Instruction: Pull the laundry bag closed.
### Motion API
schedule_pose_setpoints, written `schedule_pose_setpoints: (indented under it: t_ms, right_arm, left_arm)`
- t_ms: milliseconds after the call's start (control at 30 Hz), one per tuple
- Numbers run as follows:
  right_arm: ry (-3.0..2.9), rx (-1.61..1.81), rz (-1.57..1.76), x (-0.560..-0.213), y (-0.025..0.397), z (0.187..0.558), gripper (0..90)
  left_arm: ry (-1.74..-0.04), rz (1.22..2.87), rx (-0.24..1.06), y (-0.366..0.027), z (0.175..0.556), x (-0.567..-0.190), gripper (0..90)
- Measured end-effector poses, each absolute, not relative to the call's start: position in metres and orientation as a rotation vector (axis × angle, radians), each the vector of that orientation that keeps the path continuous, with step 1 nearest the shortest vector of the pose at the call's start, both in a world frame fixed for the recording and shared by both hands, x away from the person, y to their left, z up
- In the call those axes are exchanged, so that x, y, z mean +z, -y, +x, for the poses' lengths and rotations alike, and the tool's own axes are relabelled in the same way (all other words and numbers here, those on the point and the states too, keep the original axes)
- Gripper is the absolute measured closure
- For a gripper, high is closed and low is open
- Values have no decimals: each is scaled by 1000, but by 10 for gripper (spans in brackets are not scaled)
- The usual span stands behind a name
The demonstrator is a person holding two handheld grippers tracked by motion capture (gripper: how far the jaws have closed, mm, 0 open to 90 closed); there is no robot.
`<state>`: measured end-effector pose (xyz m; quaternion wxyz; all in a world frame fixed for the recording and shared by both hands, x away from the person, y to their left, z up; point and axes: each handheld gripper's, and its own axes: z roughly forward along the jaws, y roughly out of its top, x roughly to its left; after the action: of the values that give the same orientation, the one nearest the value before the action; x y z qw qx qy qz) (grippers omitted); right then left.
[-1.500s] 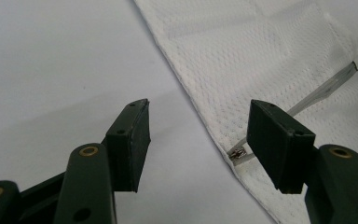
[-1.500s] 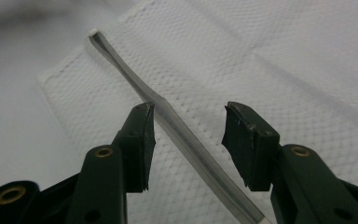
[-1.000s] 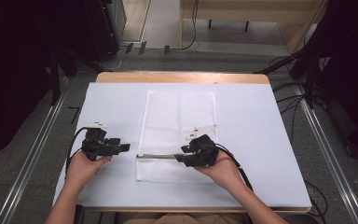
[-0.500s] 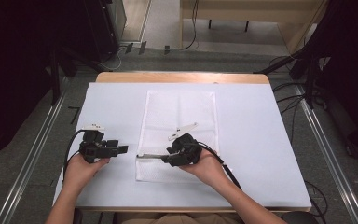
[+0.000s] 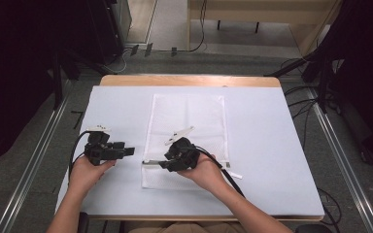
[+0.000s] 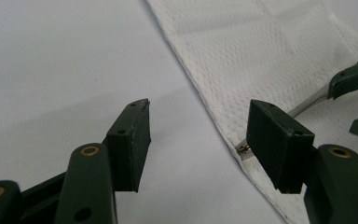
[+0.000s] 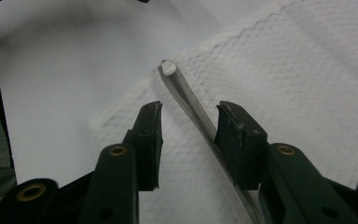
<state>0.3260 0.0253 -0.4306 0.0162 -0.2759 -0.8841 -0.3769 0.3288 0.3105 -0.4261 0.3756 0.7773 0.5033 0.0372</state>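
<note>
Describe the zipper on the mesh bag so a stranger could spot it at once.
Start at the white table and find the white mesh bag lying flat at its middle. Along the bag's near edge, a thin grey zipper runs crosswise, its small pale end near the bag's corner. It is the one straight, smooth strip on netted cloth, and it passes between the open jaws of the right gripper.

One white mesh bag point(image 5: 187, 138) lies on one white table point(image 5: 272, 145), one zipper point(image 7: 200, 116) runs along its near edge, and two grippers are out: left gripper point(image 5: 126, 151), right gripper point(image 5: 161, 164). Two hands.
</note>
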Motion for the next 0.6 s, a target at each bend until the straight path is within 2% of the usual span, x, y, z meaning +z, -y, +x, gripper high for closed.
schedule_pose_setpoints:
  t_ms: [267,600]
  right_arm:
    - [2735,-1149,-838,-439,-49,328,676]
    - [2723,-1121,-834,-449,-68,332,697]
  left_arm:
    - [-1294,1996,96,-311,333,-426,401]
    - [-1301,1985,104,-311,333,-425,398]
